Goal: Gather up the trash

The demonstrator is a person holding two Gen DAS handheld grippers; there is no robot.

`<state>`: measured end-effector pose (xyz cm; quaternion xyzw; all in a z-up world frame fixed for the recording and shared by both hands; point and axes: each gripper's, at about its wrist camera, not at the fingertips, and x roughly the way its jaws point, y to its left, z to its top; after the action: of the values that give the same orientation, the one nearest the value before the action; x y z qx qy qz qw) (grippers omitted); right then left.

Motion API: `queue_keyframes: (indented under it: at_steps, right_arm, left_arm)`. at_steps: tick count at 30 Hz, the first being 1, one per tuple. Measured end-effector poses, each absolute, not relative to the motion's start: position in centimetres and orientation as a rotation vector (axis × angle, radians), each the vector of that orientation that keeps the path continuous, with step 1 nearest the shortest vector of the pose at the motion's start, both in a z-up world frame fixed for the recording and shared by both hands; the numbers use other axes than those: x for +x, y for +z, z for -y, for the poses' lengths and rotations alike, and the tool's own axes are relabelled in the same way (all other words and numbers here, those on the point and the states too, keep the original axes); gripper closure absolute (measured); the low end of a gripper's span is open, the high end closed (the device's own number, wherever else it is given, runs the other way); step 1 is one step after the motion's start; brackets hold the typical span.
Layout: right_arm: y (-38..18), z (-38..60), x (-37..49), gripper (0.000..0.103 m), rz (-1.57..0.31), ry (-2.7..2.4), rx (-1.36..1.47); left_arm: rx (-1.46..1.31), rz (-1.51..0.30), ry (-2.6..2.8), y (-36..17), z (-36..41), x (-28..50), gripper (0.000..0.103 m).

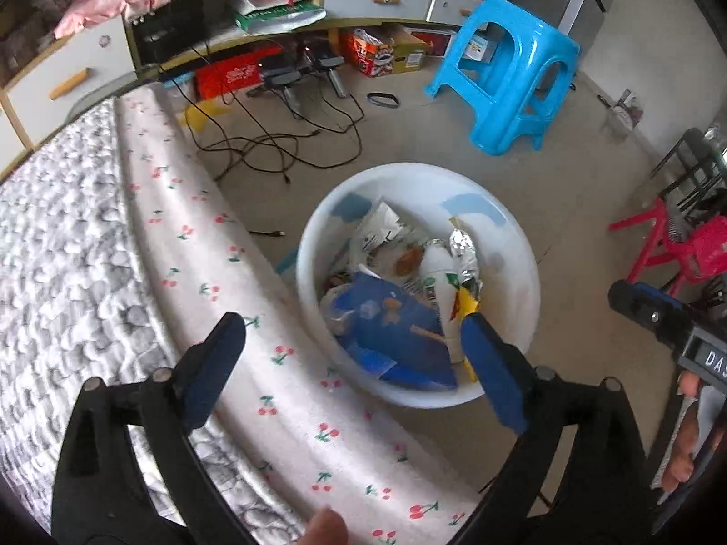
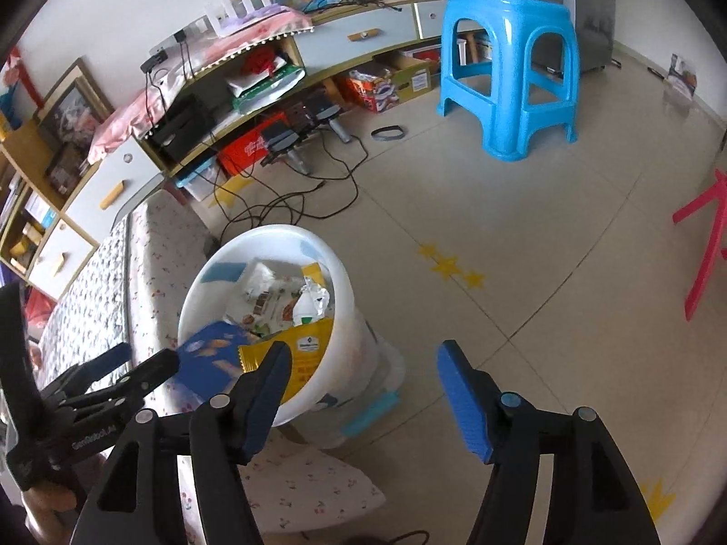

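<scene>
A round white plastic tub [image 1: 518, 281] sits on the tan tile floor [image 2: 522, 209], right beside a bed with a white cherry-print sheet [image 1: 254, 299]. The tub is full of trash. A dark blue flat packet [image 1: 400, 331] lies on top near the front. A crinkly silver foil wrapper [image 1: 463, 250] and a white bottle with a green mark [image 1: 438, 281] lie behind it. A yellow snack packet [image 2: 309, 354] leans against the near wall of the tub.

The left gripper [image 1: 354, 368] hangs over the edge of the bed and the tub. Its two blue-padded fingers are spread wide and hold nothing. The trash in the tub lies below and between them, closer to the right finger.

The right gripper [image 2: 363, 390] is spread wide too and holds nothing. Its left finger [image 2: 263, 395] is in front of the yellow packet and the tub rim. I cannot tell if it touches them. Its other finger is over bare floor.

A bright blue plastic stool [image 2: 509, 68] stands well apart on the floor. Black cables [image 1: 281, 145] lie tangled near a long low cabinet [image 2: 318, 45]. A red stool leg [image 2: 704, 245] shows at the right.
</scene>
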<state>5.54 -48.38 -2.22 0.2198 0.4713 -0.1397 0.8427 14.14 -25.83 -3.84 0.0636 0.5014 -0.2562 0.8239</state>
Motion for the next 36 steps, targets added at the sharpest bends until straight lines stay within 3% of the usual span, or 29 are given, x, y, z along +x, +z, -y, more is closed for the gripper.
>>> queue_keyframes:
  at_steps: [19,24,29,36]
  right_arm:
    - [0.8,41.7,4.5,0.027,-0.976,-0.236,0.384]
    - [1.5,37.8,3.0,0.02,-0.962,-0.206,0.336]
    - [1.9,34.2,1.3,0.015,-0.914,-0.198,0.262]
    - [2.7,30.3,-0.5,0.014,-0.829,-0.205,0.181]
  left_arm:
    - [0.033,-1.002,-0.468,-0.1,16.6,9.1,0.001]
    - [0.044,-0.949,-0.414,1.3,13.3,6.0,0.001]
    - [0.07,-0.907,-0.288,2.0,10.0,3.5,0.001]
    - [0.024,-0.861,-0.212,1.5,6.9,1.2,0.001]
